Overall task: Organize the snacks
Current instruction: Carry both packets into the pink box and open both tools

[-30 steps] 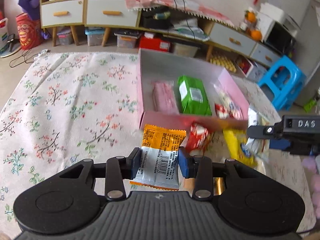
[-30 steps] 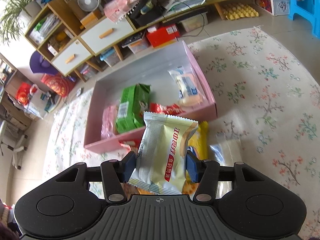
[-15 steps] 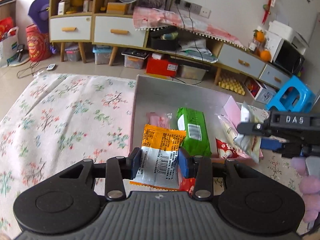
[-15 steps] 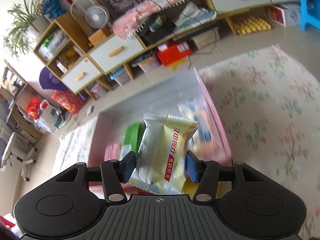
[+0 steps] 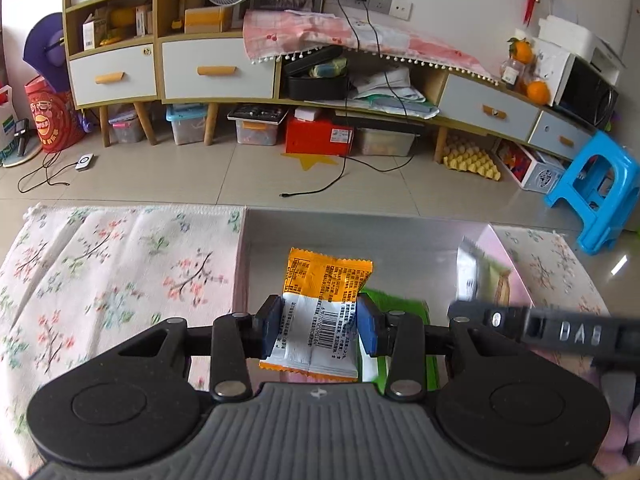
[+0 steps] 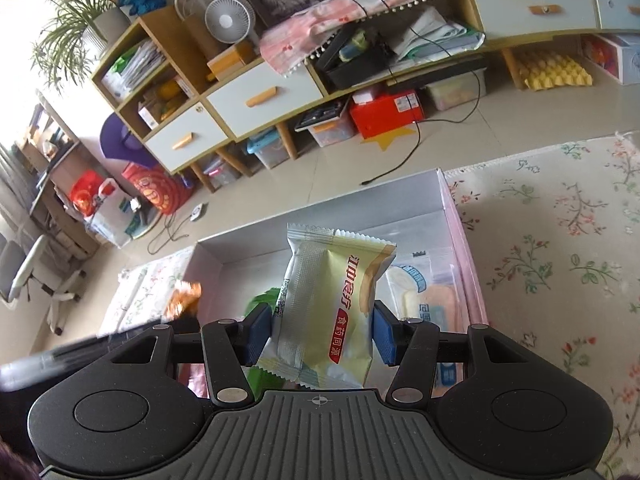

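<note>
Over the pink box (image 5: 516, 264) on the floral rug (image 5: 120, 272), our left gripper (image 5: 318, 326) clamps an orange-and-white packet (image 5: 324, 312) — our right gripper (image 6: 322, 336) pinches a pale-green packet (image 6: 332, 308).

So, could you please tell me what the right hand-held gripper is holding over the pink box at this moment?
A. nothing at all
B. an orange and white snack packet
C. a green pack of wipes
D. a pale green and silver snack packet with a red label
D: the right hand-held gripper has its blue pads pressed on a pale green and silver snack packet with a red label, above the pink box.
</note>
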Motion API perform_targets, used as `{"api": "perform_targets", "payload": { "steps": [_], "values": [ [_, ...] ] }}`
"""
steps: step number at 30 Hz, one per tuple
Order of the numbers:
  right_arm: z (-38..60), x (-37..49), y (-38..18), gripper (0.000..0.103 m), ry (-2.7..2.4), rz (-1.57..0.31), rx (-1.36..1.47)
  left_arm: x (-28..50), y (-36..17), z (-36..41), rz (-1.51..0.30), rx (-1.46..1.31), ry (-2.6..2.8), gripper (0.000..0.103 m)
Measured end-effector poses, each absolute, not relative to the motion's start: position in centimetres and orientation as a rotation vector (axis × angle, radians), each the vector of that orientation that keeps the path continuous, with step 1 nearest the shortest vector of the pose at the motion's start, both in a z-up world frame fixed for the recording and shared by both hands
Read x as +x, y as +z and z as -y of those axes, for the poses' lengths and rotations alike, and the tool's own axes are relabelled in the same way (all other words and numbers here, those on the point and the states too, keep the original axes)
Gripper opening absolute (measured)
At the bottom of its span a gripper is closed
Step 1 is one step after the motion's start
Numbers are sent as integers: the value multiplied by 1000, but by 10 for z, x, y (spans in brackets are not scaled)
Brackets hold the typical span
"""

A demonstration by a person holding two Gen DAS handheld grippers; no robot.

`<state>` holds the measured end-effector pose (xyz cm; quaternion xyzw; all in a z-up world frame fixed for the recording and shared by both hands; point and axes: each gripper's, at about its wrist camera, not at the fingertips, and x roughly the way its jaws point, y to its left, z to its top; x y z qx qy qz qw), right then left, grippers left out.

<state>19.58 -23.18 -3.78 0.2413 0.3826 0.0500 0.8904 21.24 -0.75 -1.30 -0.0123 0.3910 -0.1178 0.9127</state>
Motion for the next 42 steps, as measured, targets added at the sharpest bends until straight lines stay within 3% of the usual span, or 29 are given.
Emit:
{"api": "perform_targets", "payload": {
  "steps": [26,29,31,33,42],
  "values": [
    [238,208,-50,53,140,-799,477,243,-34,21,-831,46,-244,37],
    [239,207,-48,54,139,-795,490,242,-33,22,-818,68,-241,40],
    [241,207,-46,60,153,-789,512,241,-32,23,-815,76,-240,50],
    [241,205,-42,69,155,-774,509,240,-31,23,-813,78,-243,51],
    [237,194,-29,73,140,-780,460,226,-19,17,-807,95,-251,60]
  ]
}}
